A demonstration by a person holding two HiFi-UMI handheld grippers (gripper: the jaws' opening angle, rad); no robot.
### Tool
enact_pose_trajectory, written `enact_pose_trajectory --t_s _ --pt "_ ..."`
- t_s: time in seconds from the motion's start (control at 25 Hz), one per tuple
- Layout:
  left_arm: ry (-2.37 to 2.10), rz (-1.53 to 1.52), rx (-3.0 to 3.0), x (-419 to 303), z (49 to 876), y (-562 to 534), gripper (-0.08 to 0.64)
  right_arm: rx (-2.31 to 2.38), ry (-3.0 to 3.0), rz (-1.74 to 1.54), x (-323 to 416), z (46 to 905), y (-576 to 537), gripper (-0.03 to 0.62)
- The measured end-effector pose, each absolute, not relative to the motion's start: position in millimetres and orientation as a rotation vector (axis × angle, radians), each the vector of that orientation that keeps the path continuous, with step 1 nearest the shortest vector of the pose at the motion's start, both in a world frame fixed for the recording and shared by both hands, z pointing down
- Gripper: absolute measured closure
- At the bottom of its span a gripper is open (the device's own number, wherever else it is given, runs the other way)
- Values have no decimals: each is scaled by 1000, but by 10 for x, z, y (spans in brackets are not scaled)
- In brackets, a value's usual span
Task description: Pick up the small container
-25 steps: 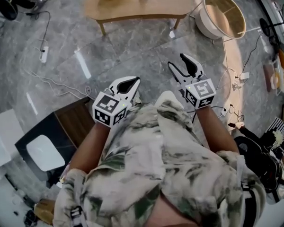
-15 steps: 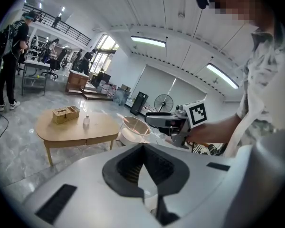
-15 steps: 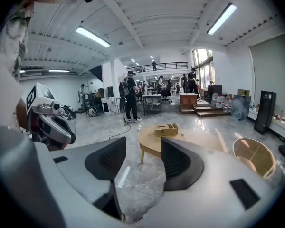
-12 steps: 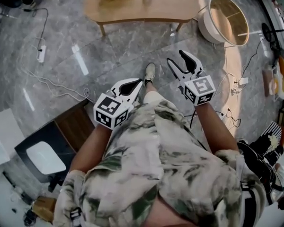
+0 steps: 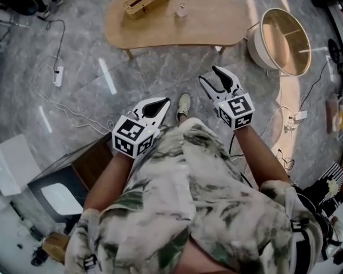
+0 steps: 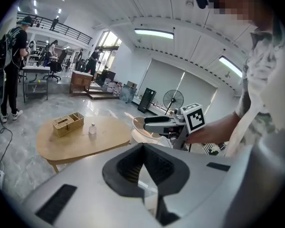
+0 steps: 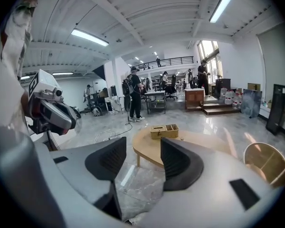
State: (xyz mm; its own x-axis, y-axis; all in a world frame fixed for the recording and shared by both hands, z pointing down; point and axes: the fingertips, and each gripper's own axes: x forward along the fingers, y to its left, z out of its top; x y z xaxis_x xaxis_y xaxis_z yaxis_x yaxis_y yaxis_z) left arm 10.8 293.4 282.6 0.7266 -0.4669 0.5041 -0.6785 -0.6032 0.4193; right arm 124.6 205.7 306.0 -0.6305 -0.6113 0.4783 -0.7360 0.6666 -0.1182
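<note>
Low kidney-shaped wooden table [image 5: 217, 21], standing on glossy grey marble floor [image 5: 160, 73]. On its far left end, divided woven tan box [image 5: 146, 0]. Just right of table, round white tub [image 5: 256, 40] with wooden inside. Well left, white power strip [image 5: 58, 76], cable trailing.

The floor [image 5: 131, 73] is grey veined stone, polished glossy enough to mirror the ceiling lights. The low table [image 5: 206, 24] is pale wood, smooth and matt. At its far edge the straw-coloured box [image 5: 146, 0] looks woven. The small container [image 5: 182, 10] looks clear. The left gripper [image 5: 160, 103] and right gripper [image 5: 214, 77] have smooth white plastic shells and matt black ribbed pads [image 7: 178, 163]. The person's shirt [image 5: 200, 198] is soft printed cloth.
</note>
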Motion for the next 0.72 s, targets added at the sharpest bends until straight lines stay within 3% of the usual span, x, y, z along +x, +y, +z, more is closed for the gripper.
enact_pose_trajectory --t_s 0.72 --pt "-760 472 2351 665 3115 1405 538 989 -2441 460 1539 3752 733 356"
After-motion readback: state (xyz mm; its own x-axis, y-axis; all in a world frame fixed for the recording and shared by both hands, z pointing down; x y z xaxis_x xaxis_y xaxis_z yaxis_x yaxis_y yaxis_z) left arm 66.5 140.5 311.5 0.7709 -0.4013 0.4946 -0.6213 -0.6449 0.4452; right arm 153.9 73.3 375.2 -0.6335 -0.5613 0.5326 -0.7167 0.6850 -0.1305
